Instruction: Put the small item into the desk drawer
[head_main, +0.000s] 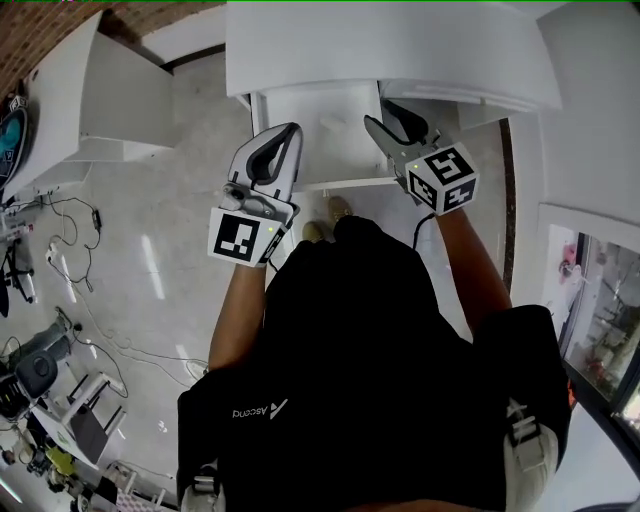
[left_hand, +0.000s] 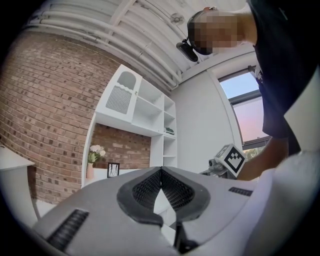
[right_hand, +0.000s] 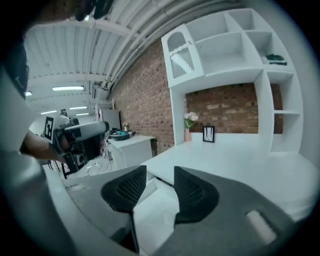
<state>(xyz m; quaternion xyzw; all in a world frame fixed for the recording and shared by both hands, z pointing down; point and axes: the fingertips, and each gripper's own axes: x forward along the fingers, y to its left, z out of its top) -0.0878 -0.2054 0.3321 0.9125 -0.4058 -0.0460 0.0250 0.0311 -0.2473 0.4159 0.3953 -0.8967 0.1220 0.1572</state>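
Note:
I see no small item in any view. The white desk (head_main: 400, 50) has its drawer (head_main: 340, 184) pulled open below the top; what shows of the inside is plain white. My left gripper (head_main: 292, 128) hovers over the drawer's left side, its jaws (left_hand: 161, 170) shut tip to tip with nothing in them. Over the drawer's right side is my right gripper (head_main: 381, 112), jaws (right_hand: 160, 172) open and empty. Between those open jaws the drawer (right_hand: 150, 210) shows under the desk's edge (right_hand: 225, 160). Each gripper view also catches the other gripper: the right gripper (left_hand: 227, 160) and the left gripper (right_hand: 75, 137).
A white shelf unit (right_hand: 225, 50) rises at the desk's back, with a vase of flowers (right_hand: 189, 120) and a small picture frame (right_hand: 208, 134). Another white table (head_main: 60, 110) stands to the left. Cables (head_main: 80, 260) and gear lie on the floor there. The person's feet (head_main: 330, 220) are in front of the drawer.

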